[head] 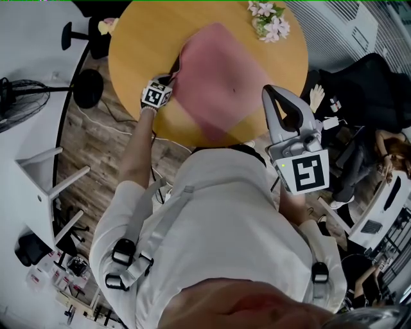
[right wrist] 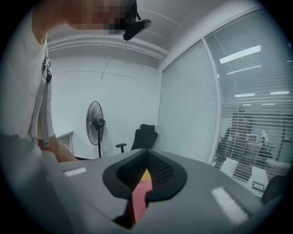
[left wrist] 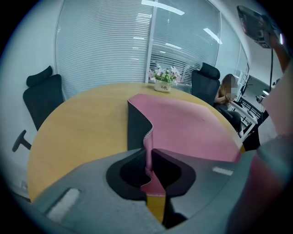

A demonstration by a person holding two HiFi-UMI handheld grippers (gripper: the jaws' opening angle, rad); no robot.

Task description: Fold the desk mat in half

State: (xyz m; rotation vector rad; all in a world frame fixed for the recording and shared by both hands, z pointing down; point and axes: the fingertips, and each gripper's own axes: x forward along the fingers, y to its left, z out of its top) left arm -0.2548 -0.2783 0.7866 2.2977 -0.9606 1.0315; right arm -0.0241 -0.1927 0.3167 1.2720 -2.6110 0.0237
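A pink desk mat (head: pixel 225 83) lies on the round yellow table (head: pixel 138 45). My left gripper (head: pixel 171 81) is at the mat's left edge and is shut on it. In the left gripper view the pink edge (left wrist: pixel 149 151) stands up between the closed jaws of the left gripper (left wrist: pixel 149 165). Beside it the mat's black underside (left wrist: pixel 137 128) shows where the edge curls up. The rest of the mat (left wrist: pixel 192 128) lies flat. My right gripper (head: pixel 271 93) hangs raised by the table's near right edge, off the mat. In its own view the right gripper (right wrist: pixel 147 155) is shut on nothing.
A small pot of pink flowers (head: pixel 270 19) (left wrist: pixel 164 80) stands at the table's far edge. Black office chairs (left wrist: pixel 43 93) (left wrist: pixel 203 80) flank the table. A person sits to the right (left wrist: pixel 226 93). A standing fan (head: pixel 16 96) (right wrist: pixel 95 123) and a white desk (head: pixel 26 160) are to the left.
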